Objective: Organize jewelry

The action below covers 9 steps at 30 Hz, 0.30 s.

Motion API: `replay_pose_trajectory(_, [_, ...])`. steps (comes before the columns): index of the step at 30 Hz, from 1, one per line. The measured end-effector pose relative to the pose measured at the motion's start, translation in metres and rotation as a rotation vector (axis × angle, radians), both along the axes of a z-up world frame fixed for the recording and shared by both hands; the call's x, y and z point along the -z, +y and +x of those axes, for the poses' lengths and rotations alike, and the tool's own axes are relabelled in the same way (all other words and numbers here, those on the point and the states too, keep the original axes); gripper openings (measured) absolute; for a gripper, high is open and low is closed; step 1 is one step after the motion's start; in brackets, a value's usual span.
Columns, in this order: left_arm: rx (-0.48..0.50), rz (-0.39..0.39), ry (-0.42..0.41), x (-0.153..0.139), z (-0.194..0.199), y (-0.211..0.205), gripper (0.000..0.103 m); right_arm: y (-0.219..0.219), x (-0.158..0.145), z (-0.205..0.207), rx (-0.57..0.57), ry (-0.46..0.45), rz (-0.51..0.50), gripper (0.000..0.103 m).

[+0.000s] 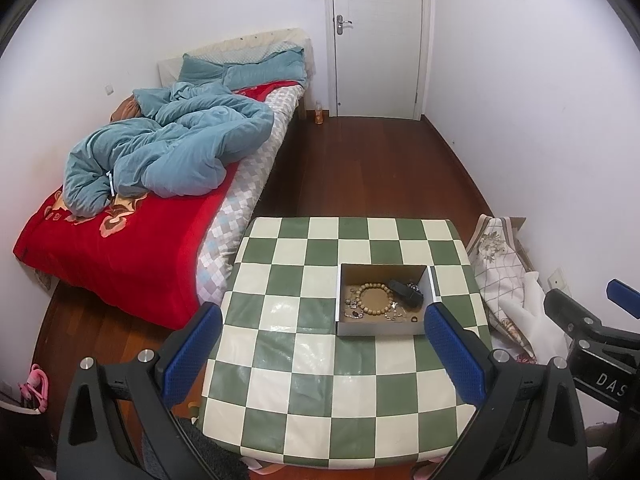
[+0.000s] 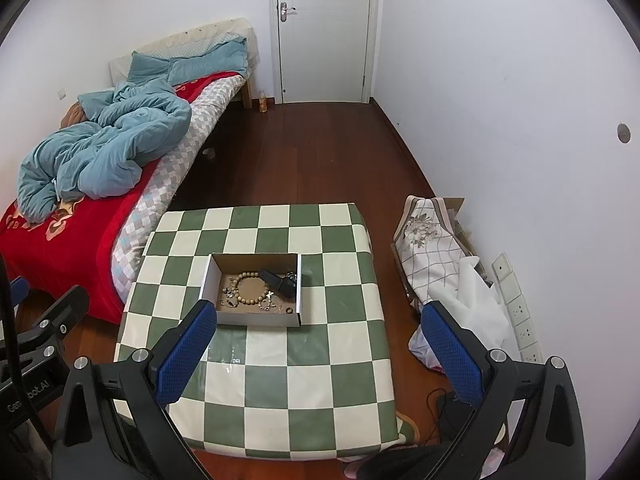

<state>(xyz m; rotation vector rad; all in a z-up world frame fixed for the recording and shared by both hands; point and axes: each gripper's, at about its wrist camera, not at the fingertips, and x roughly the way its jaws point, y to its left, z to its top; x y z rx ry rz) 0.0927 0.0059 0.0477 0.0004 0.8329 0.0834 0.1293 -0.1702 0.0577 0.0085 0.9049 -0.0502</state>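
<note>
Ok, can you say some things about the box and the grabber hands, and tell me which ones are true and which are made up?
1. The cardboard box sits on the checkered table. True.
2. The wooden bead bracelet lies on the table outside the box. False: it lies inside the box.
3. The left gripper is open and holds nothing. True.
4. The right gripper is squeezing the black item. False: it is open, and the black item lies in the box.
5. The door at the back is wide open. False: it is closed.
</note>
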Motion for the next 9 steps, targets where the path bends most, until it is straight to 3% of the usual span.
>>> replay_pose_trajectory(9, [0.003,0.000,-0.019,-0.0044,-0.0053,0.0011,0.103,-0.0003,0.0003,-0.0003,0.002,0.002,0.002,0.103])
